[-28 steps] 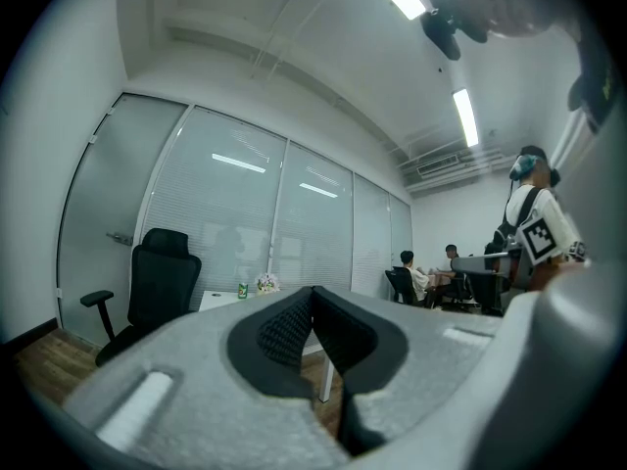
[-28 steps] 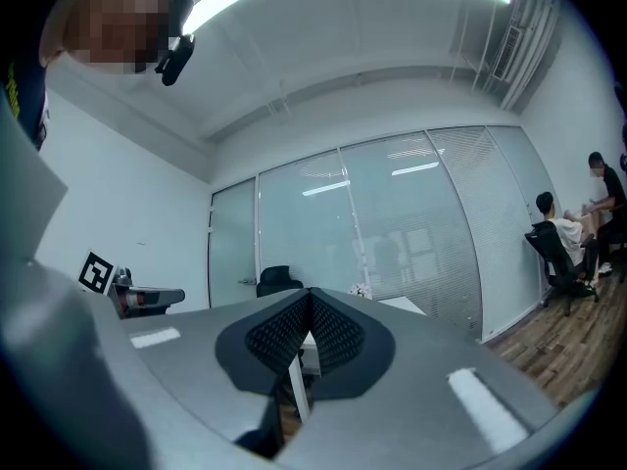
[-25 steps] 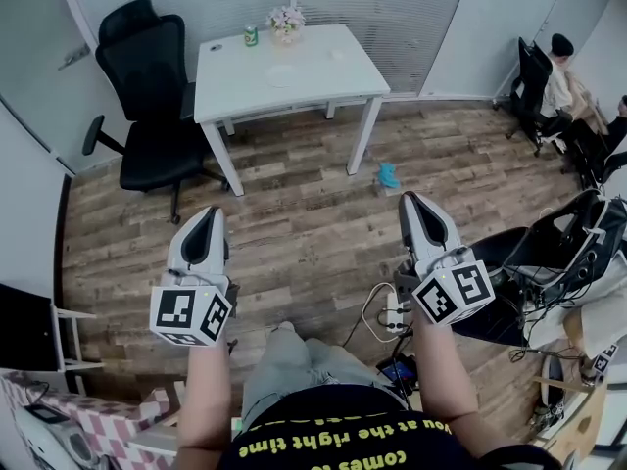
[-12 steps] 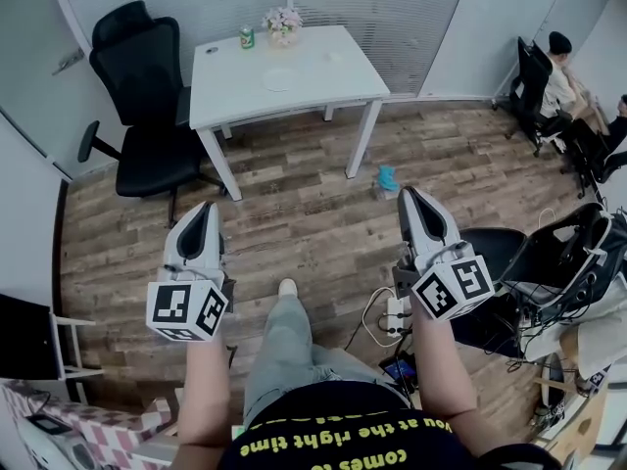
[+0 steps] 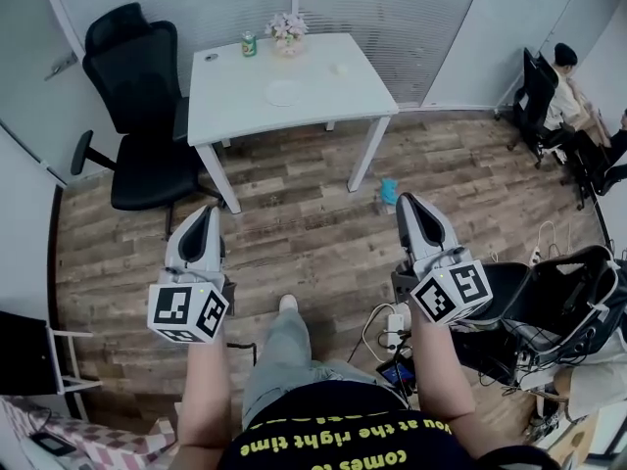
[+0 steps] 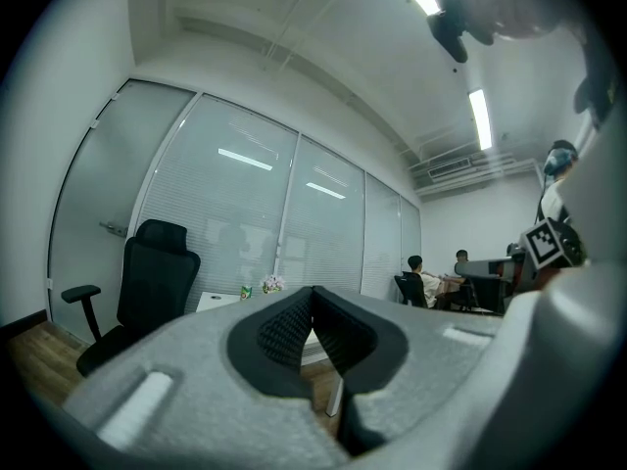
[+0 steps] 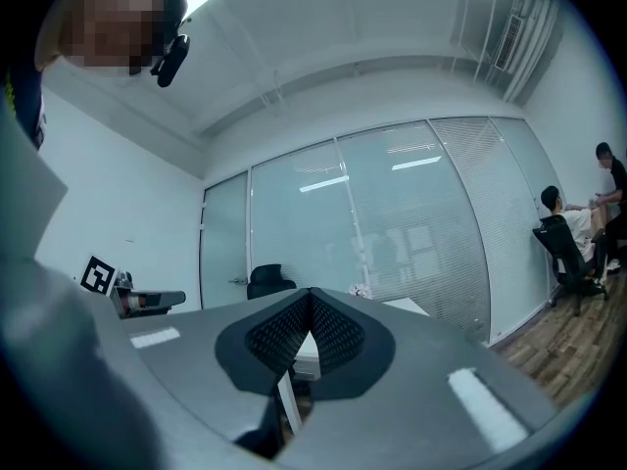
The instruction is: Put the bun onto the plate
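Note:
Across the room stands a white table (image 5: 323,101). On it lies a round white plate (image 5: 285,92), and a small pale lump (image 5: 338,68) that may be the bun sits to its right, too small to tell. My left gripper (image 5: 208,211) and right gripper (image 5: 407,202) are held level over the wood floor, well short of the table. Both are shut with nothing between their pads. The left gripper view shows the closed left gripper (image 6: 313,292) with the table far off. In the right gripper view the closed right gripper (image 7: 311,294) is seen the same way.
A green can (image 5: 249,44) and a flower pot (image 5: 285,27) stand at the table's far edge. A black office chair (image 5: 137,96) is left of the table. A blue scrap (image 5: 389,191) lies on the floor. Cables and a power strip (image 5: 392,316), a black chair (image 5: 558,292) and seated people (image 5: 560,67) are at the right.
The person has stepped toward the table, one leg now forward, and the table sits nearer in the head view. Both grippers moved along with the body and stayed shut.

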Available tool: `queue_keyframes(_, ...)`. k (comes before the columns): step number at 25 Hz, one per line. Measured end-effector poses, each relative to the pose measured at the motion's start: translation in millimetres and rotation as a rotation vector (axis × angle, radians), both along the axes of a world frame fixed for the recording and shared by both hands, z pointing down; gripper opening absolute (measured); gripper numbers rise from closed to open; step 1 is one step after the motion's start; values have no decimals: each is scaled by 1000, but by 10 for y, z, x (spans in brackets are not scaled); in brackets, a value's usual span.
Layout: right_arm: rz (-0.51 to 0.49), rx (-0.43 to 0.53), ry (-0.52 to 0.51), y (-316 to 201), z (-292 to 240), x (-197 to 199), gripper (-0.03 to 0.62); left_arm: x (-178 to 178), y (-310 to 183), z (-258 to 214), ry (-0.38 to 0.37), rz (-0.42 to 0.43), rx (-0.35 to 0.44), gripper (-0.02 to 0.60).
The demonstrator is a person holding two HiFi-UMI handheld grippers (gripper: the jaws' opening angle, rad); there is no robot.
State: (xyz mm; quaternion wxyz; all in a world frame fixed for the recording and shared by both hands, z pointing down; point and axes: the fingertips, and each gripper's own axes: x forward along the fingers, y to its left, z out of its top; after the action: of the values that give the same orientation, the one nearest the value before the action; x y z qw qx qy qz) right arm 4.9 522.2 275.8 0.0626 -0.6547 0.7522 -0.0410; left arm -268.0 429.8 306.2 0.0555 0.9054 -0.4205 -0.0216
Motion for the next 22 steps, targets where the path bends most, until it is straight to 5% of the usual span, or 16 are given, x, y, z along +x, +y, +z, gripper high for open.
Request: queue_keyframes(22,27,13,-6,-1774,-24,175,6,170,-1858,34,-14,32,0,1)
